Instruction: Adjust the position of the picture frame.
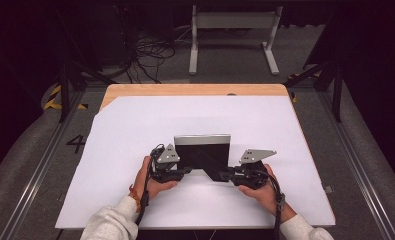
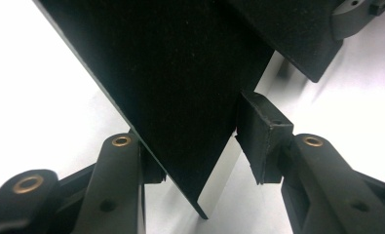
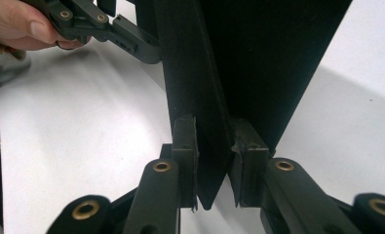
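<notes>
A thin black sheet with a silvery top band (image 1: 203, 150) stands on the white-covered bench (image 1: 135, 125), its long axis running from hand to hand. The right gripper (image 3: 213, 161) pinches the sheet's right lower edge. The left gripper (image 2: 195, 146) straddles the left edge, its jaws not yet pressing; both hands are equally near.

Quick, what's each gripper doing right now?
Left gripper: jaws open around the black sheet, one pad apart from it.
Right gripper: jaws shut on the black sheet.
</notes>
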Demonstrator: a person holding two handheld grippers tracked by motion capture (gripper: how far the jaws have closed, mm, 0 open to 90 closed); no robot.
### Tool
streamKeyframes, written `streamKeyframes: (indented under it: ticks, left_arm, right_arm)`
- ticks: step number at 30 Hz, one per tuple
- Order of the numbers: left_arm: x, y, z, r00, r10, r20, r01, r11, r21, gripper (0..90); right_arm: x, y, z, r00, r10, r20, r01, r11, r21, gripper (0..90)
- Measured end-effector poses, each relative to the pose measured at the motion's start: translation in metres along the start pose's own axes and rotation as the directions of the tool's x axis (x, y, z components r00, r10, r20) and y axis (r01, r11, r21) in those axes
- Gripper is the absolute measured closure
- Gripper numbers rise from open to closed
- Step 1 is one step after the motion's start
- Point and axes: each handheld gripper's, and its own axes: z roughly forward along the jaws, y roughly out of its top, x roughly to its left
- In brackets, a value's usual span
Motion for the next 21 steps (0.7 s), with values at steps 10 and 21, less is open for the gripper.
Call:
streamKeyframes:
  ticks: [10,21]
  left_arm:
    - [-0.0011,0.0014,0.0008,0.9995,0.015,-0.029,-0.015,0.9999,0.0,59.2]
    - [-0.0002,0.0035,-0.0051,0.9989,0.009,-0.045,-0.01,0.9994,-0.034,56.1]
  right_arm:
    - [0.0003,0.0008,-0.0004,0.9999,-0.005,0.012,0.005,1.0,-0.009,75.9]
    - [0.0023,-0.0002,-0.0012,1.0,-0.007,0.006,0.007,1.0,-0.009,76.6]
